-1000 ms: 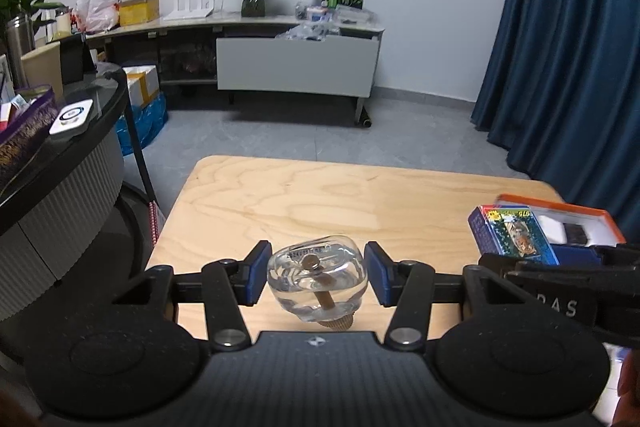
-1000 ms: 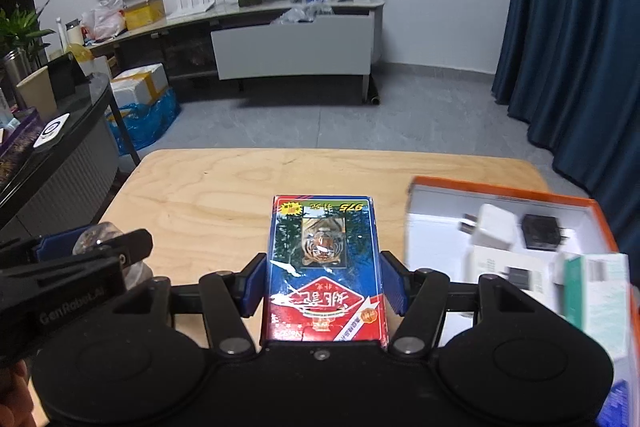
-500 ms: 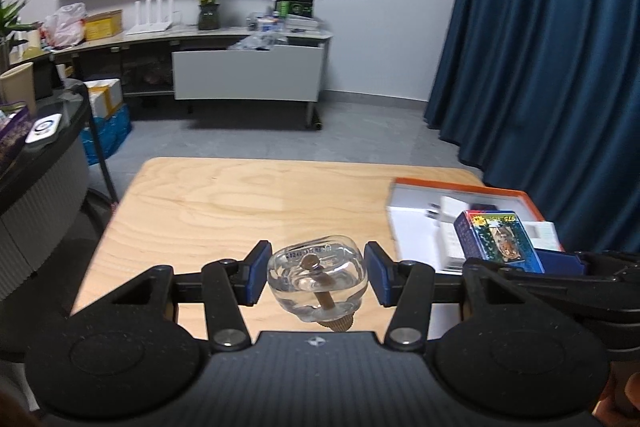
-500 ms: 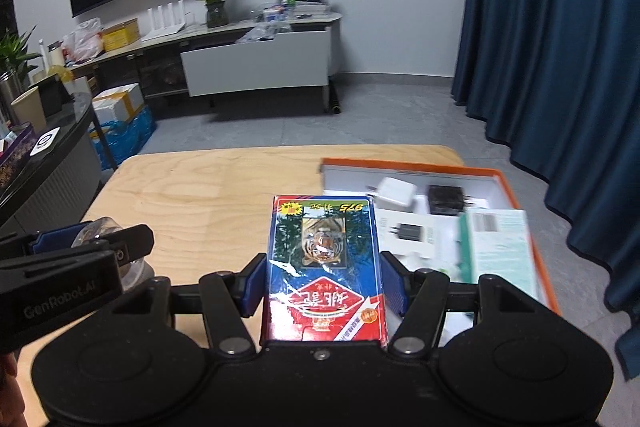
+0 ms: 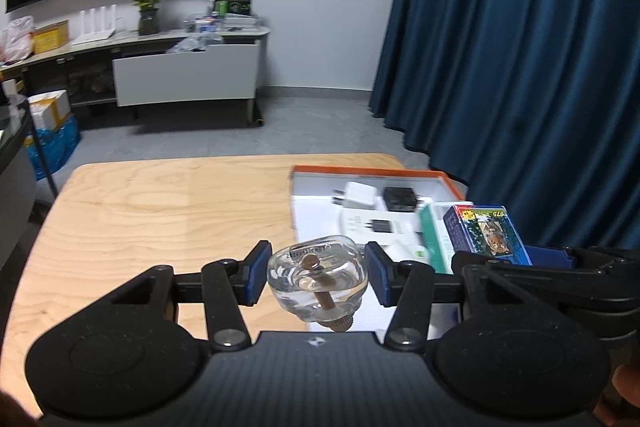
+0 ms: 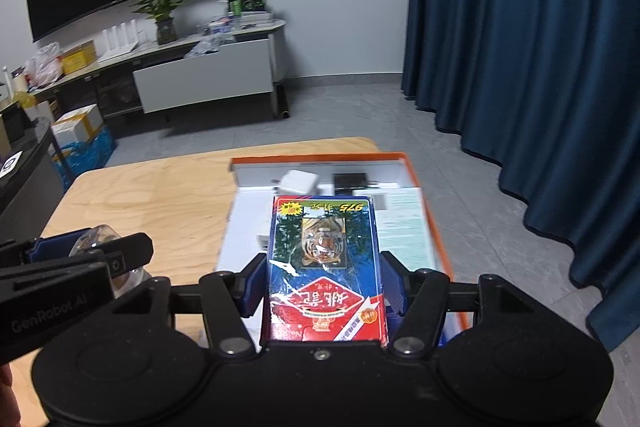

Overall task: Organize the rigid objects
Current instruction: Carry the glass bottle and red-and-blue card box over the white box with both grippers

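Blurring tray contents (image 5: pixel 360 195), card box (image 6: pixel 326 267) covering

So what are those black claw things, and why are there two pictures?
They are two grabbing tools, and a person holds one in each hand. Each has a small camera looking along its two fingers, so you get one picture from each. The left gripper holds a clear glass knob with a little brass screw through it. The right gripper holds a blue and red box with a tiger on it. Below them is a wooden table. On it sits an orange-edged tray already holding a white charger, a black adapter and some boxes. Both tools hover near that tray.
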The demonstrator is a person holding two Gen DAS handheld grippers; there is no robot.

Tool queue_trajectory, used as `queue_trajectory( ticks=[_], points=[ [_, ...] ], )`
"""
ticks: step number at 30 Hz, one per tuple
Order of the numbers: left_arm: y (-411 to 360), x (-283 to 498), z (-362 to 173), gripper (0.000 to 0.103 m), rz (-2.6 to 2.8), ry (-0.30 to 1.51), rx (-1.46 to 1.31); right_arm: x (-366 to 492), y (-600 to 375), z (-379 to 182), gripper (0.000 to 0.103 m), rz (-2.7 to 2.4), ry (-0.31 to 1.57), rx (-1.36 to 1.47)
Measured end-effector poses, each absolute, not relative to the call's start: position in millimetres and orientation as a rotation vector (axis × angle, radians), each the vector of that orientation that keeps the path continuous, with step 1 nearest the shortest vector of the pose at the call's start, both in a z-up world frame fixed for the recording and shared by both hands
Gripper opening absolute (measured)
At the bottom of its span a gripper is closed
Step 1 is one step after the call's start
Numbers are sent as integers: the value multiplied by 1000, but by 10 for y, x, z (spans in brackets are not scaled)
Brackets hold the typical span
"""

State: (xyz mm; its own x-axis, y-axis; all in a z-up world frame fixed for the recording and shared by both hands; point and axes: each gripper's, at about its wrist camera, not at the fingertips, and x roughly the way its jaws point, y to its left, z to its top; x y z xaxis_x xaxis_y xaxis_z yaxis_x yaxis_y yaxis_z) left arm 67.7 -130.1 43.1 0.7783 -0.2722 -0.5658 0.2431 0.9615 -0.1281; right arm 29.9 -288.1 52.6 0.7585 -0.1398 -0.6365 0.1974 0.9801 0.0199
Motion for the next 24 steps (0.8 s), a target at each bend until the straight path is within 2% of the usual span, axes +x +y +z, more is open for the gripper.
queue_trajectory(
  ticks=[24],
  points=[
    [-1708,674,434,51,-353,617,-1,239,-3399,546,71,-232,676,138]
  ],
)
